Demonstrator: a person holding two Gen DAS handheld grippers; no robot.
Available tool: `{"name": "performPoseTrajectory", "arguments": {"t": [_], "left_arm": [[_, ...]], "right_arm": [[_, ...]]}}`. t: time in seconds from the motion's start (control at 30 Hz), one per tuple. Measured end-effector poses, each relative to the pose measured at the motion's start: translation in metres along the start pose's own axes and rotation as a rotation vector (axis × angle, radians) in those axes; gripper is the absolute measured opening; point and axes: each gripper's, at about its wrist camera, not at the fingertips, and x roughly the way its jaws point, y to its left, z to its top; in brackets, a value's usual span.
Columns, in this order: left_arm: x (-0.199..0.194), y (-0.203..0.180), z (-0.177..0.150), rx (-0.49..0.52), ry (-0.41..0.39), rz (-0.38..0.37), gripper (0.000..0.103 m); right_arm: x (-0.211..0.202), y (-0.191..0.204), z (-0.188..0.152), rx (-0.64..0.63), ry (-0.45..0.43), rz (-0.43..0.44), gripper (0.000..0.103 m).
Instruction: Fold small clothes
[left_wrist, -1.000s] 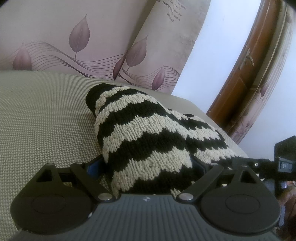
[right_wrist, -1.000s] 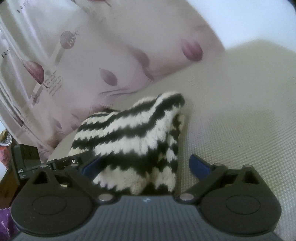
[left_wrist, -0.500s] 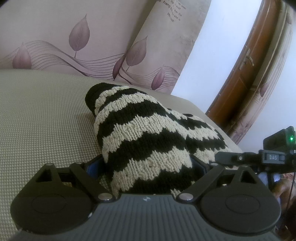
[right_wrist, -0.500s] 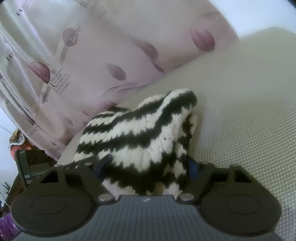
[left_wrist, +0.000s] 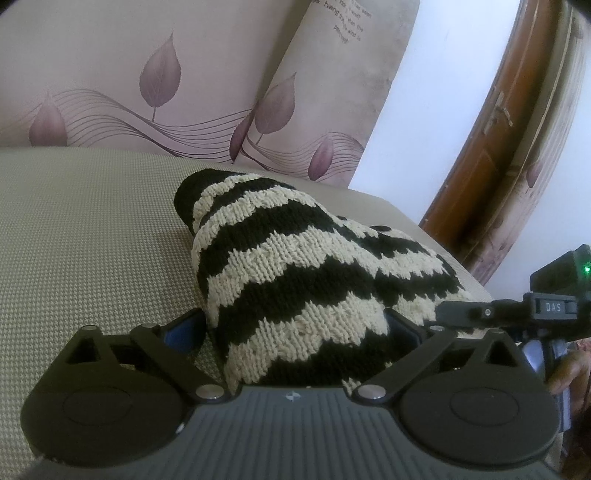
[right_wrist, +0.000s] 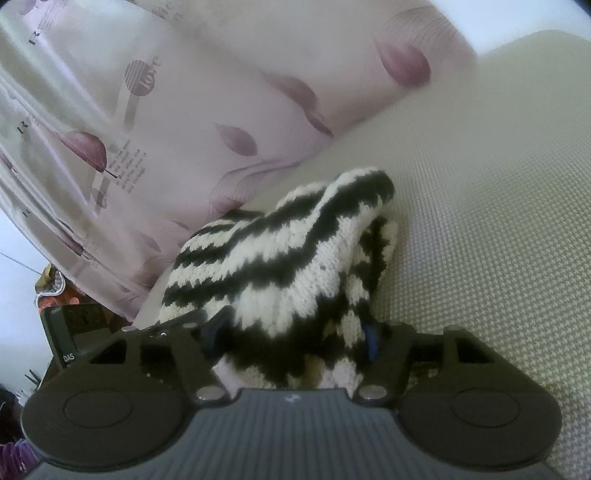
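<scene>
The black-and-cream striped knit garment lies bunched on the beige woven cushion, its near hem gathered between the jaws of the left gripper, which grasp it. The right gripper has its jaws clenched on the garment's other end. Open cushion spreads toward 9 o'clock in the left view and 3 o'clock in the right view; the leaf-print curtain borders the far edge at 12 o'clock.

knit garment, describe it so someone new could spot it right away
On the beige woven cushion, in front of the leaf-print fabric, the knit garment lies bunched between both tongs. Its black and cream zigzag stripes are the only bold pattern there.
</scene>
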Motion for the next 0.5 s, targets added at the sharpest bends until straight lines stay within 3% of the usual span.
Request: {"name": "performPoseTrajectory", "arguments": {"t": [0.07, 0.23, 0.5], "left_arm": [[0.0, -0.001, 0.0, 0.004, 0.001, 0.006, 0.098], [-0.005, -0.014, -0.002, 0.066, -0.027, 0.035, 0.081], [-0.016, -0.023, -0.003, 0.045, -0.048, 0.061, 0.066]], "right_arm": [[0.002, 0.003, 0.0, -0.009, -0.004, -0.015, 0.067], [-0.001, 0.012, -0.006, -0.026, -0.031, -0.047, 0.053], [-0.013, 0.018, -0.016, 0.039, -0.093, -0.032, 0.045]]}}
